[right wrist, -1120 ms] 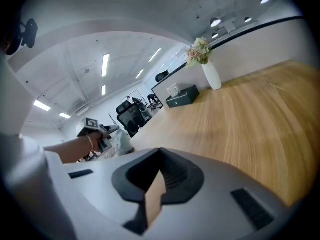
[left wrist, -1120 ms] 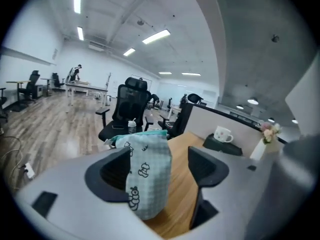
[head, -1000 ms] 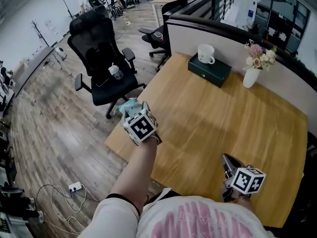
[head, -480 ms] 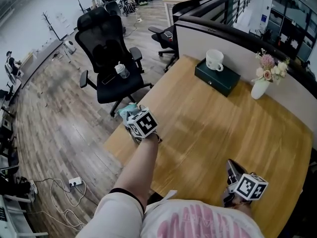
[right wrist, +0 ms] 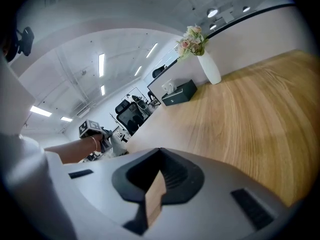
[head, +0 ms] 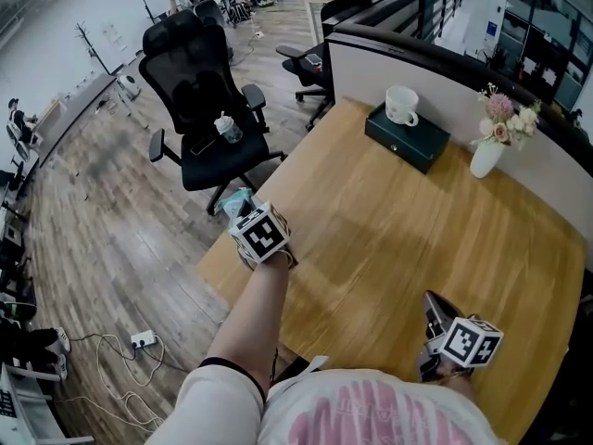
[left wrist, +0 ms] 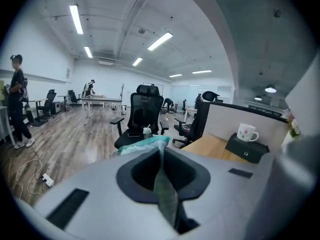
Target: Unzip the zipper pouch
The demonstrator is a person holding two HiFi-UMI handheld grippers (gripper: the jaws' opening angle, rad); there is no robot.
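Left claw [left wrist: 162, 156] just closing on pouch [left wrist: 141, 145]

open: tabletop [head: 398, 239] middle | obstacles: box [head: 414, 143] with mug [head: 401, 105], vase [head: 485, 157] by far partition [head: 435, 82] | off left edge: chair [head: 208, 109]

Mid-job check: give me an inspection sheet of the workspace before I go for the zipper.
Surface: wooden table.
Job's things: teal zipper pouch at the table's left corner; zipper not visible.
Clutter: mug on a dark box, vase of flowers, at the far edge.
Grippers: left tongs have just been closing, now pinching pouch fabric; right tongs shut, empty, above the near edge.
Cables: power strip and cords on the floor.
Surroundings: black office chair near the pouch; people far off.
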